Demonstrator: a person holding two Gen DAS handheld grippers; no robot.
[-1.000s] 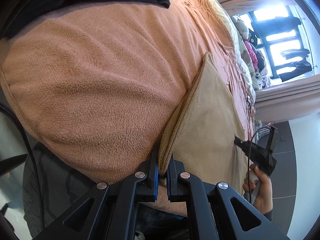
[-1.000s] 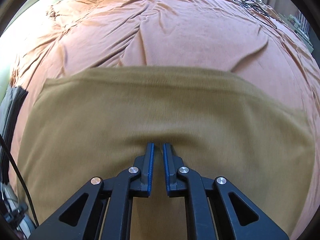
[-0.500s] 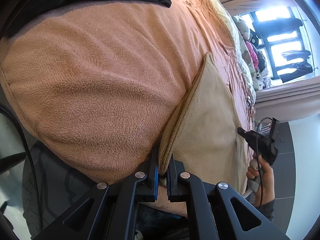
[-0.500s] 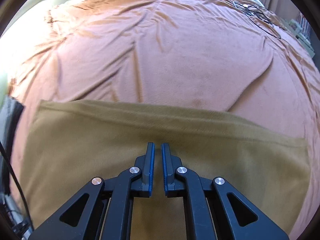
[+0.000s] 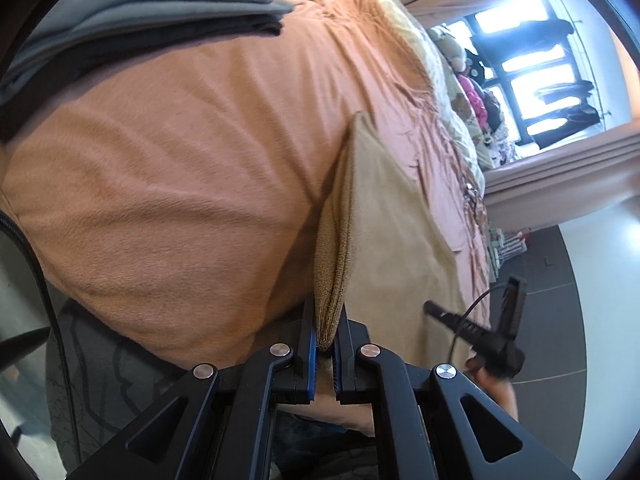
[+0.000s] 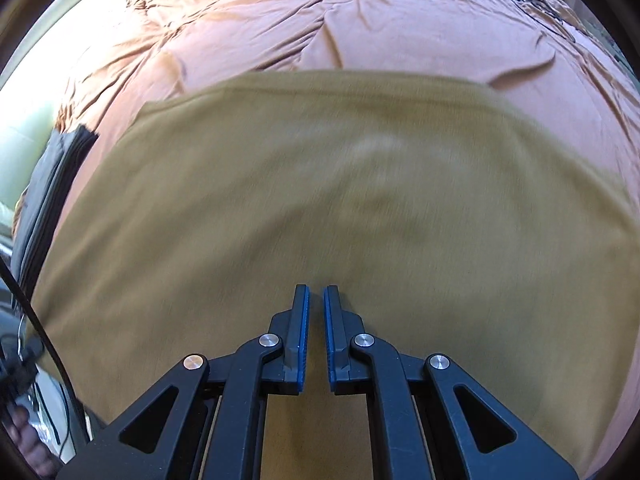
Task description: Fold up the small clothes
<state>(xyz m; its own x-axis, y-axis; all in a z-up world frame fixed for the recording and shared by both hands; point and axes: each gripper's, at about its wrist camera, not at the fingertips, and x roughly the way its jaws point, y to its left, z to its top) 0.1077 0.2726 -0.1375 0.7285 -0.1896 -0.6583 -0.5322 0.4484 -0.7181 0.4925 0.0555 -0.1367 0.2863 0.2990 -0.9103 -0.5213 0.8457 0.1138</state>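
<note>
A tan folded cloth (image 6: 352,184) lies on the orange bedspread (image 6: 360,20). In the left wrist view the cloth (image 5: 384,216) shows edge-on, and my left gripper (image 5: 327,342) is shut on its folded near corner at the bed's edge. My right gripper (image 6: 315,300) hovers over the middle of the cloth with its jaws nearly closed and nothing between them. The right gripper also shows in the left wrist view (image 5: 480,332), held by a hand at the cloth's far side.
A stack of folded grey and dark clothes (image 5: 132,12) lies on the bed to the left; it also shows in the right wrist view (image 6: 48,184). Pillows and soft toys (image 5: 468,80) line the bed's far side by a window. A black cable (image 5: 36,272) hangs at the bed's edge.
The right gripper has moved forward over the tan cloth, which now fills more of its view. The left gripper keeps its hold on the cloth's corner, its view shifted a little.
</note>
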